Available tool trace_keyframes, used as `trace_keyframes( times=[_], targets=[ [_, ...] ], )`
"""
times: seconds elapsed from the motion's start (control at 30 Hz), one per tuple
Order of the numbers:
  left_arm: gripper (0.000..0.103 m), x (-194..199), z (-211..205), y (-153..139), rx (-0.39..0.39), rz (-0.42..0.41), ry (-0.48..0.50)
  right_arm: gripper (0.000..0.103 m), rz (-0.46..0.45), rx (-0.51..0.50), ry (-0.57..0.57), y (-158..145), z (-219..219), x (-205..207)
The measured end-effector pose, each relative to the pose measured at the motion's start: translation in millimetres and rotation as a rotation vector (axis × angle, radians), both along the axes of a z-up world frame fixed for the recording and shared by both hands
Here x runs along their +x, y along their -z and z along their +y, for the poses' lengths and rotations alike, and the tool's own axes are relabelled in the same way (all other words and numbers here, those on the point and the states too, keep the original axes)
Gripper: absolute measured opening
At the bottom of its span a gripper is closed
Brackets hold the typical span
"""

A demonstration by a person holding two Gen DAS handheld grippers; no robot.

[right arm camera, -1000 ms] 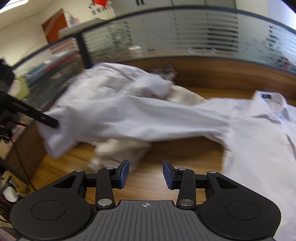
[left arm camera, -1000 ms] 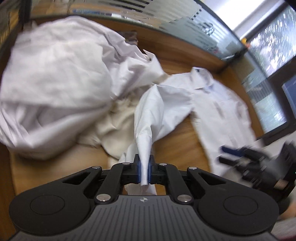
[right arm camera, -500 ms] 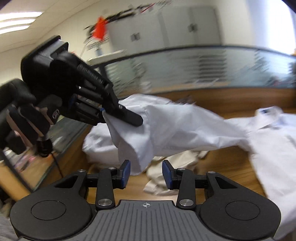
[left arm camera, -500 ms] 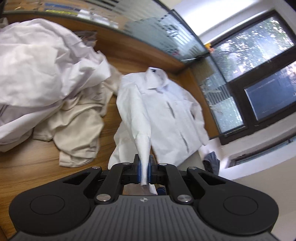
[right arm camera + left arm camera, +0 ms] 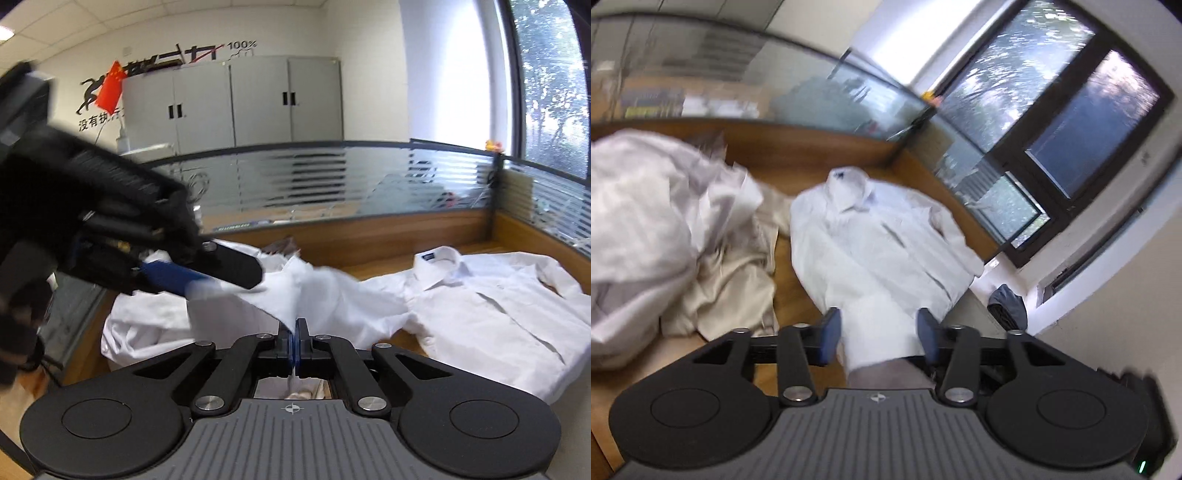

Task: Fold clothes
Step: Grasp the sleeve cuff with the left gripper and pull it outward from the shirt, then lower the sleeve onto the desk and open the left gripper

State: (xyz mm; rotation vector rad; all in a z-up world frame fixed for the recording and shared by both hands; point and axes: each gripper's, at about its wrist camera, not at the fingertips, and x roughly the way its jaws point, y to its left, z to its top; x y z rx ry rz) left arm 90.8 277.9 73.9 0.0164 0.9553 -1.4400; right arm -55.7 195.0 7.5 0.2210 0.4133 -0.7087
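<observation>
white shirt (image 5: 495,306) sleeve (image 5: 332,295) pinched in right tool (image 5: 293,345).

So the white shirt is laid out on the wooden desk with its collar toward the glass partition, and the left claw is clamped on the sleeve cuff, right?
Not quite. The right claw is the one clamped on the sleeve; the left claw is open, as the left wrist view shows. The rest holds: the white shirt lies on the wooden desk, collar toward the glass partition.

Daylight is admitted through the window (image 5: 1052,122) at 2 o'clock. Motion blur and fisheye edge curvature are observed.
</observation>
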Motion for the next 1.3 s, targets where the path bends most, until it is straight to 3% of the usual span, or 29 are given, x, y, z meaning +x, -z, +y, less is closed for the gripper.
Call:
trace_keyframes(
  times=[0.37, 0.43, 0.47, 0.5, 0.67, 0.77, 0.9, 1.0, 1.17, 1.3],
  targets=[
    [0.056, -8, 21, 38, -0.031, -0.008, -0.056, 0.003, -0.037, 0.062, 0.060, -16, 1, -7],
    [0.043, -9, 16, 41, -0.039, -0.060, -0.086, 0.004, -0.031, 0.061, 0.064, -15, 3, -3],
    [0.010, -12, 16, 42, -0.038, -0.114, -0.096, 0.003, -0.023, 0.059, 0.065, -14, 5, -1],
    [0.005, -15, 15, 41, -0.033, -0.176, -0.102, 0.004, -0.016, 0.057, 0.065, -13, 7, 1],
    [0.004, -24, 23, 58, 0.011, -0.415, -0.069, 0.004, 0.042, 0.045, 0.041, 6, 25, 10],
    [0.004, -19, 31, 85, 0.054, -0.479, -0.095, 0.006, 0.066, 0.092, -0.009, 28, 33, 12],
    [0.002, 0, 33, 128, 0.142, -0.503, -0.198, 0.006, 0.131, 0.148, -0.104, 53, 40, 8],
    [0.002, 8, 33, 141, 0.160, -0.596, -0.248, 0.007, 0.182, 0.154, -0.125, 60, 23, -1],
    [0.002, 13, 25, 143, 0.169, -0.604, -0.275, 0.014, 0.262, 0.159, -0.140, 68, -23, -17],
    [0.007, 18, 17, 148, 0.251, -0.564, -0.303, 0.014, 0.310, 0.163, -0.166, 74, -70, -22]
  ],
)
